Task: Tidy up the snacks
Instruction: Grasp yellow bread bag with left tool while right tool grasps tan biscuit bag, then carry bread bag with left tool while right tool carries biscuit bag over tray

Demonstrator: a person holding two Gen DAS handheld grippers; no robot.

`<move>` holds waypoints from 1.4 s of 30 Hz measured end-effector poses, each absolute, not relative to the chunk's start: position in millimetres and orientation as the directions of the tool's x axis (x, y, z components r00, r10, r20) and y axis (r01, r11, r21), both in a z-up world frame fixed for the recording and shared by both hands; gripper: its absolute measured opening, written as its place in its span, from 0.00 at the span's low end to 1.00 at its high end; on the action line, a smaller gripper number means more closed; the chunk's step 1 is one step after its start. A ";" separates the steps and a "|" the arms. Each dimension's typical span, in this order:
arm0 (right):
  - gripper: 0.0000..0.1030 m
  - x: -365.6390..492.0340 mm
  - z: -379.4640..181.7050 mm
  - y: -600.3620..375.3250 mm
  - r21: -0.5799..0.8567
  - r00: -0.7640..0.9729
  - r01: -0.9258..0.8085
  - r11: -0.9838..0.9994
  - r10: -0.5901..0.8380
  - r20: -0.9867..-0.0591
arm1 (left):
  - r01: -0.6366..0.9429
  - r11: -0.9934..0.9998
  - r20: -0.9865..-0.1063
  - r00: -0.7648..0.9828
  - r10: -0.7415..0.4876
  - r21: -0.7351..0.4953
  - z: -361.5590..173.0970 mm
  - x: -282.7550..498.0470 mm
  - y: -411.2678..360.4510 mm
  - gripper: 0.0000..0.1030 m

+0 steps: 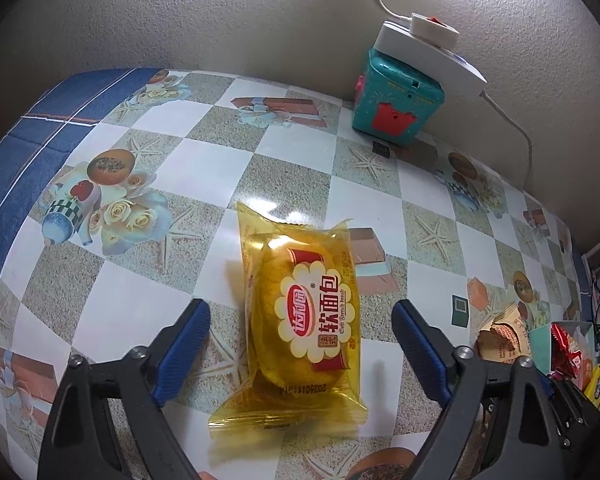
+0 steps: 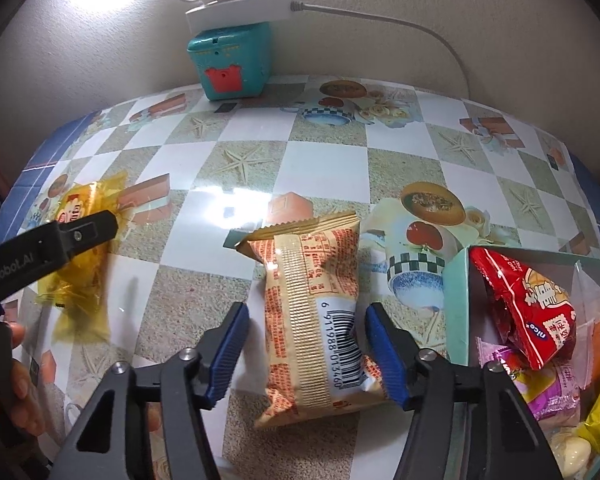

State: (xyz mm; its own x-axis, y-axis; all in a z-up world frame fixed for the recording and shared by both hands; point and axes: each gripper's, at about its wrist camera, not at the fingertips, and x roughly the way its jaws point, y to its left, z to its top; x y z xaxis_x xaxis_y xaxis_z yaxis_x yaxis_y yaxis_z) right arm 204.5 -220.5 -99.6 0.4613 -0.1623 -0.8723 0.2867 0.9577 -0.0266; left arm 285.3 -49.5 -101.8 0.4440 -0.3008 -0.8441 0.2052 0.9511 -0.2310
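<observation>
Tool, left [image 1: 300, 344]: released, jaws standing either side of a yellow bread packet [image 1: 300, 312] with clear gaps on both sides, no pad touching the wrapper; pitched steeply down toward the surface [image 1: 172, 168]. Tool, right [image 2: 304, 348]: jaws close about an orange snack packet [image 2: 316, 320], the right pad at or just beside the barcode edge, the left pad apart from the wrapper, so not yet a grip; same steep downward pitch. A hand [image 2: 16, 372] shows at the lower left edge of the right wrist view, below the left tool's arm. Bread packet: flat on the surface, toward its left edge as the right wrist view shows it. Orange packet: flat, seam side up, just beside the box. Green box [image 2: 460, 300]: toward the near right corner of the surface, already holding a red packet [image 2: 528, 312], a purple one [image 2: 540, 392] and others. Progress, judged: partly done; several snacks boxed, these two left outside, neither lifted.
</observation>
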 end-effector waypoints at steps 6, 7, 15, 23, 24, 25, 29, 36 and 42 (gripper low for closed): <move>0.50 202.8 -98.0 -221.7 -0.021 0.455 0.291 0.957 -0.158 -0.876 | 0.202 0.947 -0.845 0.432 -0.316 -0.251 -100.6 286.1 -45.0 0.58; 0.48 202.3 -97.6 -221.7 -0.022 0.454 0.292 0.956 -0.159 -0.877 | 0.203 0.945 -0.844 0.429 -0.322 -0.258 -99.8 286.3 -44.4 0.54; 0.45 195.4 -96.0 -220.5 -0.007 0.445 0.294 0.956 -0.143 -0.884 | 0.163 0.956 -0.868 0.402 -0.292 -0.246 -94.4 284.6 -35.5 0.48; 0.43 180.2 -91.4 -219.7 0.012 0.414 0.323 0.946 -0.130 -0.901 | 0.108 0.955 -0.883 0.365 -0.296 -0.275 -83.7 264.7 -22.2 0.46; 0.43 176.9 -90.8 -218.7 0.014 0.409 0.325 0.946 -0.127 -0.904 | 0.098 0.953 -0.881 0.363 -0.303 -0.288 -81.7 261.2 -20.5 0.46; 0.43 173.7 -90.2 -217.5 0.017 0.406 0.325 0.946 -0.124 -0.906 | 0.089 0.949 -0.879 0.360 -0.314 -0.303 -79.2 256.9 -19.1 0.46; 0.42 160.6 -82.2 -212.1 0.024 0.405 0.324 0.946 -0.116 -0.907 | 0.095 0.948 -0.875 0.364 -0.318 -0.305 -67.3 243.0 -20.0 0.46; 0.42 139.7 -55.6 -206.6 0.047 0.441 0.337 0.940 -0.114 -0.890 | 0.125 0.945 -0.862 0.388 -0.327 -0.302 -42.1 213.8 -20.0 0.46; 0.42 118.8 -29.6 -204.1 0.046 0.477 0.345 0.937 -0.133 -0.869 | 0.167 0.933 -0.832 0.424 -0.359 -0.318 -16.0 190.8 -25.3 0.46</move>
